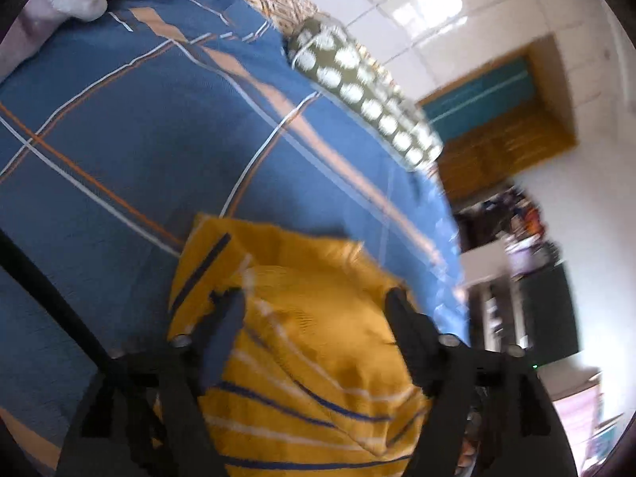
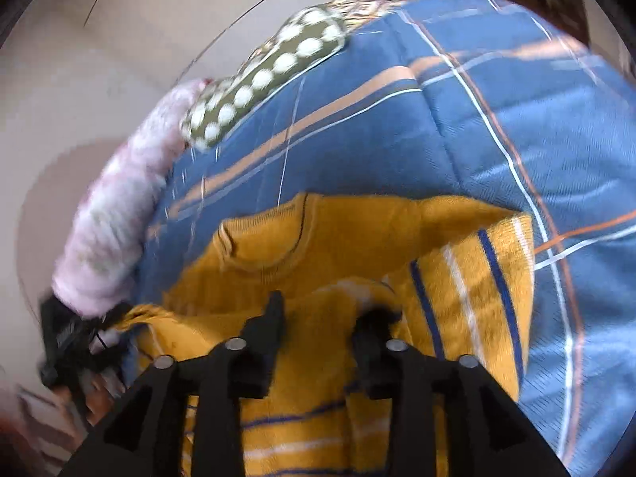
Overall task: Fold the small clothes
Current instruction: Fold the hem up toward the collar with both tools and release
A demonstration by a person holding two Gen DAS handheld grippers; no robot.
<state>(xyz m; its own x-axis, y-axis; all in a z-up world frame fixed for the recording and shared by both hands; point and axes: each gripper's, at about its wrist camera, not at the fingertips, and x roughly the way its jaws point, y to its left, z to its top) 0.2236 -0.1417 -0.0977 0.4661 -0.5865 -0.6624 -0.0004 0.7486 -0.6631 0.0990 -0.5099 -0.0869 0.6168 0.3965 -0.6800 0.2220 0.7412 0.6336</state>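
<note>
Mustard sweater (image 2: 338, 238), navy-white stripes

We see a blue plaid bedsheet (image 1: 131, 151), a green dotted pillow (image 2: 274, 67) at its edge, and a pink blanket (image 2: 119, 214).

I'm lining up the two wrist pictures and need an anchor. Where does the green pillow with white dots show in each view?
Left wrist: the green dotted pillow lies upper centre-right, along the far edge of the blue plaid bedcover.
Right wrist: the pillow lies upper left of centre, on the same bedcover edge.
Shared landmark: the yellow striped sweater, low and central in both, in front of each gripper.
</note>
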